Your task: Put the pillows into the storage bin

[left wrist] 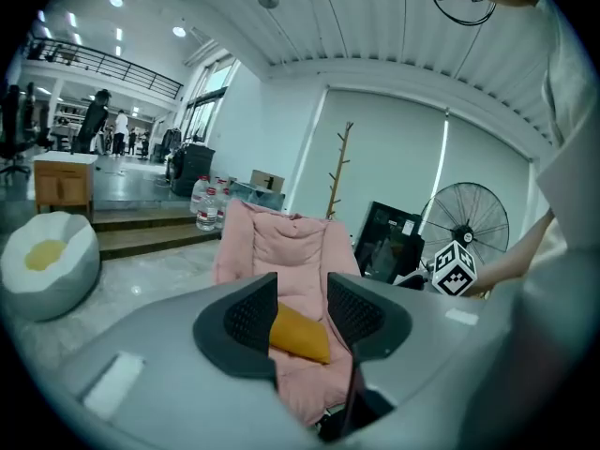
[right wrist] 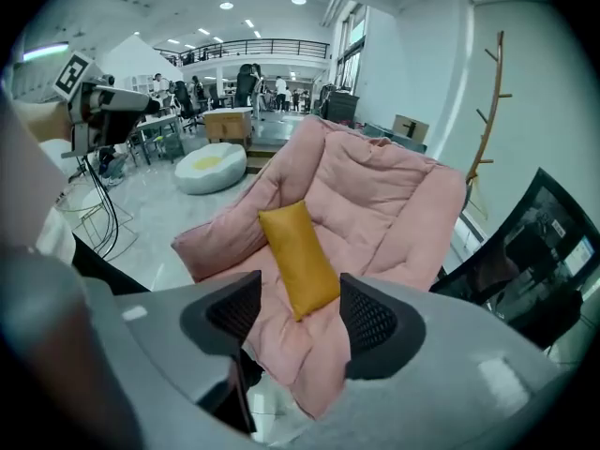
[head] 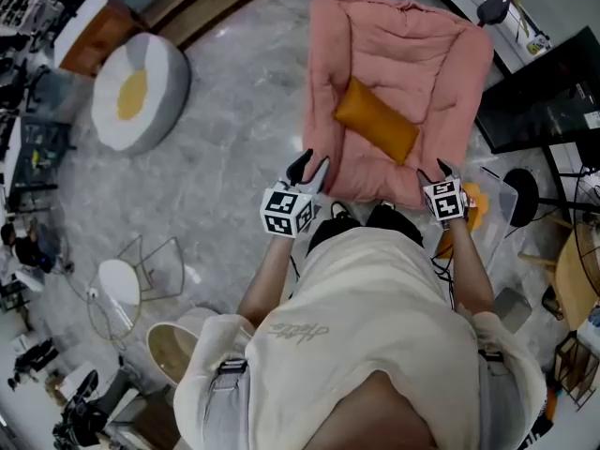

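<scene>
left gripper [head: 314,167] and right gripper [head: 441,170] both open, empty, at 6 o'clock edge of pink cushion [head: 398,50]. orange pillow [head: 377,120] lies mid-cushion. risk: jaws snag cushion fabric; bin apparently out of view.

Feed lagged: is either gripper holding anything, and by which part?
Nothing is held. The left gripper and right gripper are open and empty; the orange pillow lies untouched on the pink cushion ahead of them.
</scene>
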`<state>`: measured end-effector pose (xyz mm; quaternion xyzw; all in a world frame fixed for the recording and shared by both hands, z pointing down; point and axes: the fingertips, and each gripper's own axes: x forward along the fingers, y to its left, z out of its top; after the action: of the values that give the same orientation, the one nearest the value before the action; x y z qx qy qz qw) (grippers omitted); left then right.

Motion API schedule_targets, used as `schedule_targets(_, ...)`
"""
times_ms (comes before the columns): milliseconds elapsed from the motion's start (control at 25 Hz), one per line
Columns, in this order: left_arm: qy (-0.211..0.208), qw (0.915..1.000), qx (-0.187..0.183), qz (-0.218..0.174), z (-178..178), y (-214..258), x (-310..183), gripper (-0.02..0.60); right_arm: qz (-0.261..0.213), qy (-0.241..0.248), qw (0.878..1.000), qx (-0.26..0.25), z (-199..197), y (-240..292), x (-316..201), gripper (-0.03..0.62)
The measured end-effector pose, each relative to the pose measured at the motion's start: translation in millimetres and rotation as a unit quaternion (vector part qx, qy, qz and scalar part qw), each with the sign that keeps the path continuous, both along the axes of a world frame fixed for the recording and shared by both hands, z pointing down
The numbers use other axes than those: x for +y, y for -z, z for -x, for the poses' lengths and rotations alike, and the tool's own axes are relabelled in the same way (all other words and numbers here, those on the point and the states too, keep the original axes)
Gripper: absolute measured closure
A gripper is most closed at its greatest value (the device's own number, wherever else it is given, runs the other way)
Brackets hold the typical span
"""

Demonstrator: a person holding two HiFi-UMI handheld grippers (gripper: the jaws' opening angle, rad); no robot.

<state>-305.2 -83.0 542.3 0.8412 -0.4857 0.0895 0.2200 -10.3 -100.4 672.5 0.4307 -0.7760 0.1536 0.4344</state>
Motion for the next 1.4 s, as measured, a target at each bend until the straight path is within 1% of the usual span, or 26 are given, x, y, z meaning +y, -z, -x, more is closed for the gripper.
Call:
schedule_targets(160,0.042,0.9989,0.016,0.012,18,-8,3,0.408,0.009,0.033,0.999,0.009,14,-4,-17,0.324)
schedule_targets(280,0.06,0.9977,0.022,0.023,24,-9,5,0.408,0.016,0.054,0.998,0.005,27,-6,-33,0.313)
schedule_targets(400,0.069,0.9969,0.017,0.034,29,-9,7,0.408,0.029,0.075,0.997,0.004,44,-13,-46,0.31)
schedule_targets(480,0.074,0.9964,0.008,0.042,32,-13,6,0.408,0.04,0.087,0.995,-0.003,59,-28,-55,0.303)
schedule_targets(560,0.074,0.996,0.0,0.05,30,-16,0,0.408,0.056,0.093,0.994,-0.012,70,-43,-67,0.298)
schedule_targets(720,0.071,0.9954,-0.013,0.062,12,-24,-23,0.407,0.074,0.107,0.991,-0.025,76,-79,-100,0.287)
schedule_targets(760,0.07,0.9953,-0.018,0.065,10,-28,-30,0.408,0.078,0.113,0.99,-0.028,80,-93,-107,0.28)
schedule_targets(840,0.063,0.9952,-0.028,0.07,5,-35,-42,0.408,0.089,0.124,0.988,-0.032,88,-119,-117,0.244)
schedule_targets(1000,0.057,0.995,-0.034,0.074,-13,-37,-72,0.407,0.098,0.144,0.984,-0.026,92,-149,-142,0.237)
schedule_targets(1120,0.053,0.994,-0.039,0.088,-24,-42,-88,0.403,0.121,0.158,0.98,-0.028,100,-172,-149,0.236)
schedule_targets(1200,0.05,0.9934,-0.041,0.094,-32,-49,-98,0.403,0.13,0.177,0.975,-0.018,105,-190,-154,0.222)
schedule_targets(1280,0.048,0.9934,-0.044,0.095,-40,-56,-109,0.399,0.127,0.195,0.972,-0.003,106,-207,-165,0.21)
schedule_targets(1400,0.041,0.9926,-0.054,0.101,-46,-62,-116,0.4,0.131,0.211,0.969,0.011,114,-231,-169,0.19)
